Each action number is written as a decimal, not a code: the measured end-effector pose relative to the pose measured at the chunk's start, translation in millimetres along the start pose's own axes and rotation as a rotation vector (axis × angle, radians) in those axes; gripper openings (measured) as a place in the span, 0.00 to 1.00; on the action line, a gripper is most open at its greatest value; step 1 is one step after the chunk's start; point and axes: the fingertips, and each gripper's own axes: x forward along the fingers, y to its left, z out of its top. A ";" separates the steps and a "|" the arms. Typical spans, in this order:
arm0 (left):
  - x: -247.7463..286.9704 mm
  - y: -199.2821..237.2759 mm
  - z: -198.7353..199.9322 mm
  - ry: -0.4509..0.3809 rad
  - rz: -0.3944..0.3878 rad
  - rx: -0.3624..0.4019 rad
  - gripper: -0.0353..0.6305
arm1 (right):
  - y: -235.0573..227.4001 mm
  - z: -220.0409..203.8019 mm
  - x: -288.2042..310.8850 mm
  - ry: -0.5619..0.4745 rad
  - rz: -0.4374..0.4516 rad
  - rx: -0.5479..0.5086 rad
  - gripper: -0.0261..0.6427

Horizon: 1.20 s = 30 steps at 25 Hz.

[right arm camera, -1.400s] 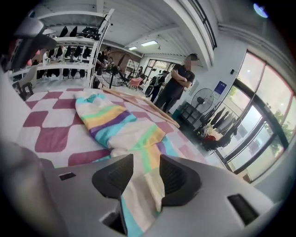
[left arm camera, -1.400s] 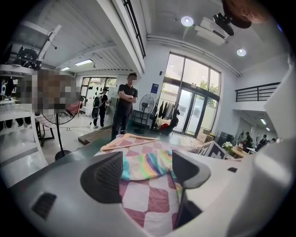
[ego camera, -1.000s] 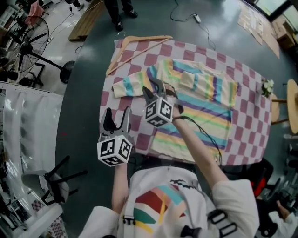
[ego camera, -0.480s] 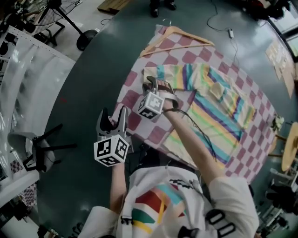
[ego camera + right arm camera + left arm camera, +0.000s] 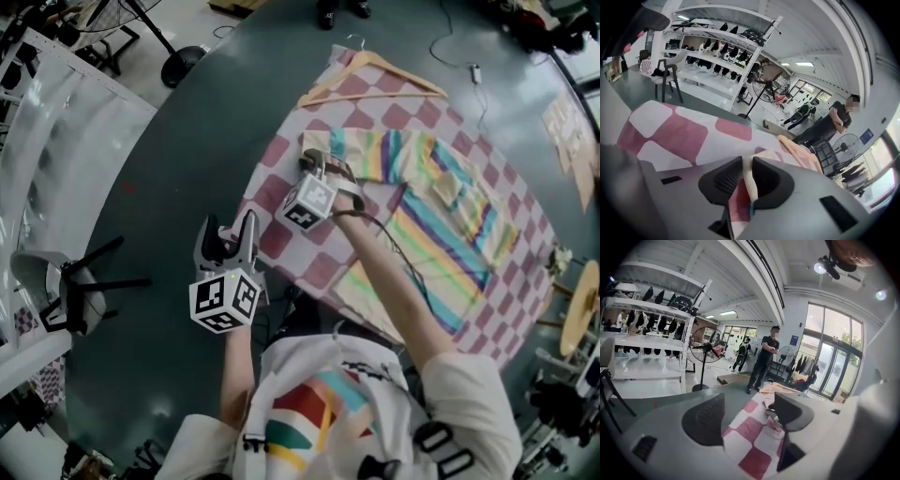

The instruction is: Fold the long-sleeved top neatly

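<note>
The striped long-sleeved top [image 5: 450,225] lies flat on the pink-and-white checked tablecloth [image 5: 281,192], with its left sleeve [image 5: 380,155] stretched toward the table's left edge. My right gripper [image 5: 323,161] is down at that sleeve's cuff end. Its jaws are closing, and in the right gripper view the cream cuff fabric [image 5: 750,185] fills the narrow gap of the right gripper [image 5: 746,178]. My left gripper [image 5: 231,234] hovers off the table's near left corner, open. The left gripper view shows only checked cloth [image 5: 750,439] beyond the empty left gripper [image 5: 747,420].
A wooden hanger [image 5: 375,75] lies at the table's far end. A chair [image 5: 75,291] stands on the dark floor to the left. A person [image 5: 764,359] stands beyond the table, with a pedestal fan [image 5: 704,345] and white racks behind.
My right gripper slid left along the sleeve to its cuff end and sank onto it. The left gripper came closer to the table's near corner. The head view swung round.
</note>
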 end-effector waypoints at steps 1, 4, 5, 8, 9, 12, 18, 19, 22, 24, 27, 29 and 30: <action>0.7 -1.2 0.4 0.000 -0.003 0.002 0.53 | -1.1 -0.2 -0.3 0.001 -0.004 0.004 0.13; 2.3 -4.5 2.6 -0.002 -0.011 0.010 0.53 | -4.1 0.8 -4.7 -0.003 0.004 0.028 0.07; 3.1 -5.6 4.1 -0.005 -0.014 0.012 0.53 | -6.6 1.6 -6.7 -0.008 0.001 0.037 0.07; 5.9 -10.6 9.6 -0.012 -0.028 0.017 0.53 | -23.6 7.6 -19.0 -0.039 -0.038 0.062 0.06; 6.9 -13.1 11.3 -0.013 -0.035 0.022 0.53 | -31.3 10.5 -25.1 -0.053 -0.056 0.072 0.06; 11.3 -25.5 16.2 -0.019 -0.067 0.040 0.53 | -57.9 13.6 -48.3 -0.094 -0.113 0.114 0.06; 23.9 -90.7 25.9 -0.030 -0.183 0.085 0.53 | -131.9 -22.2 -118.6 -0.146 -0.272 0.235 0.06; 25.3 -106.2 27.3 -0.033 -0.210 0.098 0.53 | -145.2 -33.6 -132.4 -0.148 -0.304 0.259 0.06; 26.9 -153.4 25.5 -0.031 -0.290 0.133 0.53 | -181.6 -74.4 -175.9 -0.147 -0.403 0.335 0.06; 28.3 -186.2 19.5 -0.021 -0.343 0.152 0.53 | -205.6 -108.7 -206.8 -0.139 -0.473 0.392 0.06; 26.1 -234.9 4.7 -0.002 -0.405 0.172 0.53 | -237.0 -169.1 -251.9 -0.119 -0.569 0.483 0.06; 22.9 -268.5 -6.3 0.014 -0.451 0.191 0.53 | -252.9 -215.4 -279.2 -0.090 -0.624 0.549 0.06; 20.9 -284.5 -11.5 0.022 -0.472 0.202 0.53 | -258.7 -238.3 -291.1 -0.074 -0.645 0.584 0.06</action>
